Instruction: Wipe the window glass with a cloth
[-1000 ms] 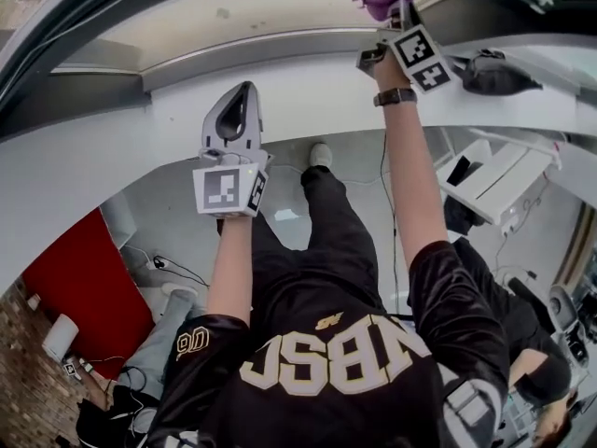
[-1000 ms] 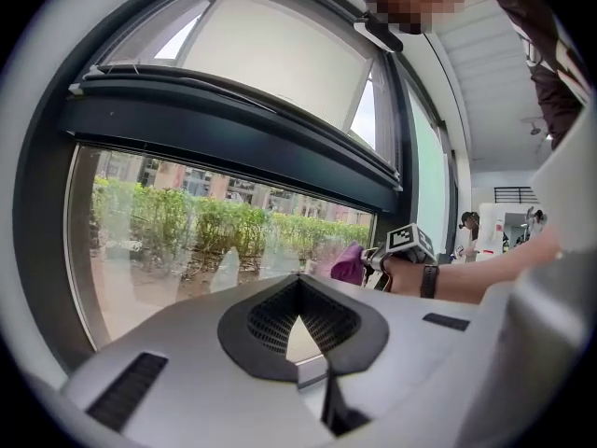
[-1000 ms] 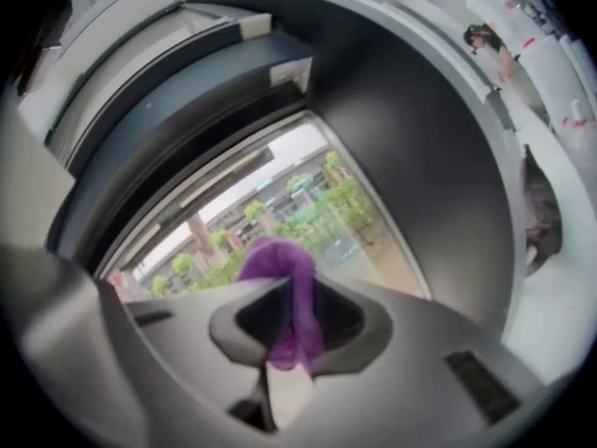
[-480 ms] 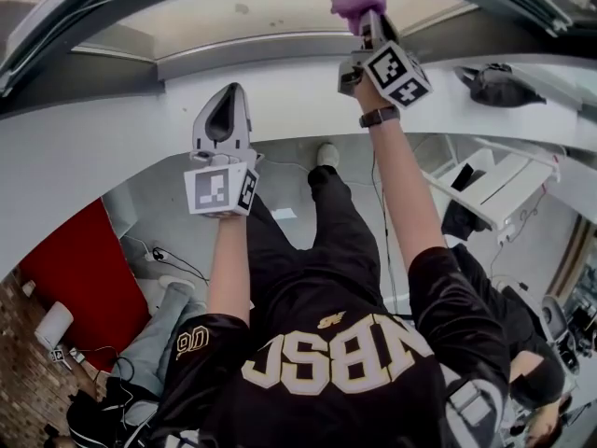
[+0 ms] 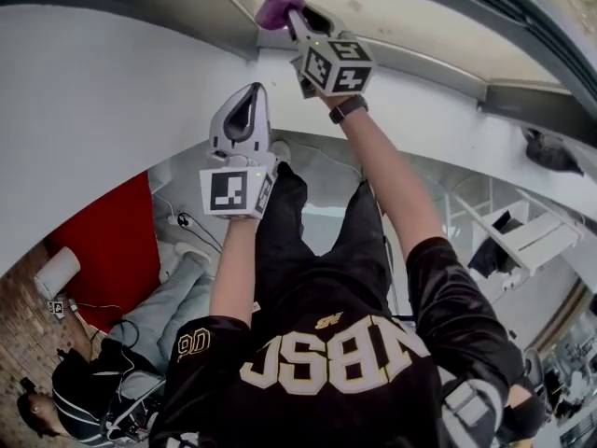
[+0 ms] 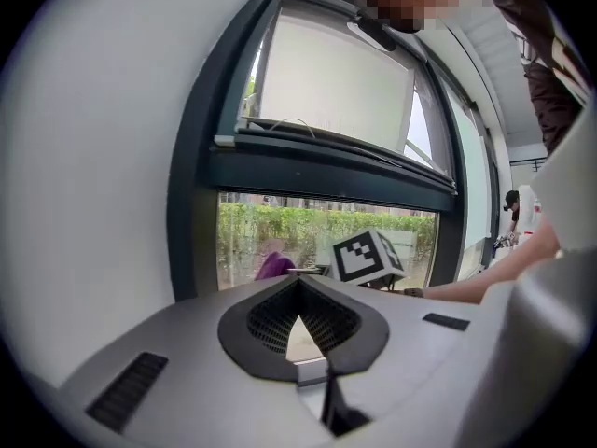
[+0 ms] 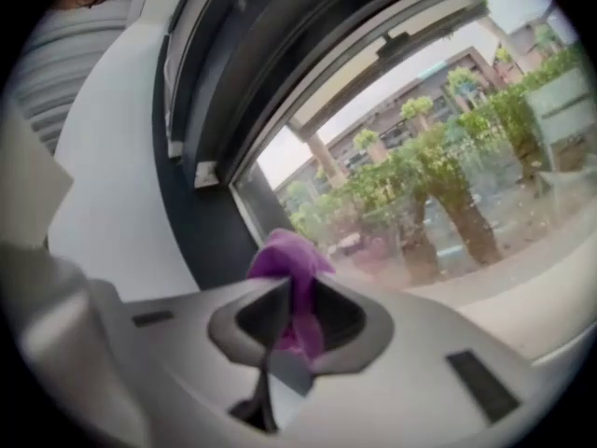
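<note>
The crumpled purple cloth [image 7: 291, 267] is clamped between the jaws of the right hand-held gripper [image 7: 293, 299]. One part of it runs down between the two dark pads, and a bunched part stands out beyond the jaw tips. In the head view the cloth [image 5: 278, 6] is at the front end of this gripper [image 5: 297, 22], which is held high on a stretched arm. The bunch is at the lower part of the clear window glass [image 7: 448, 185], close to the dark grey window frame [image 7: 213, 110]. Whether it really touches the pane, I cannot tell.

The left hand-held gripper [image 5: 248, 101] is lower and nearer to the person, apart from the cloth, before the white wall [image 5: 93, 110]. Its jaws [image 6: 298, 297] are together at the tips and hold nothing. From its camera the cloth [image 6: 273, 265] shows small, just beside the frame [image 6: 191, 203], with green bushes behind the glass [image 6: 280, 231].
</note>
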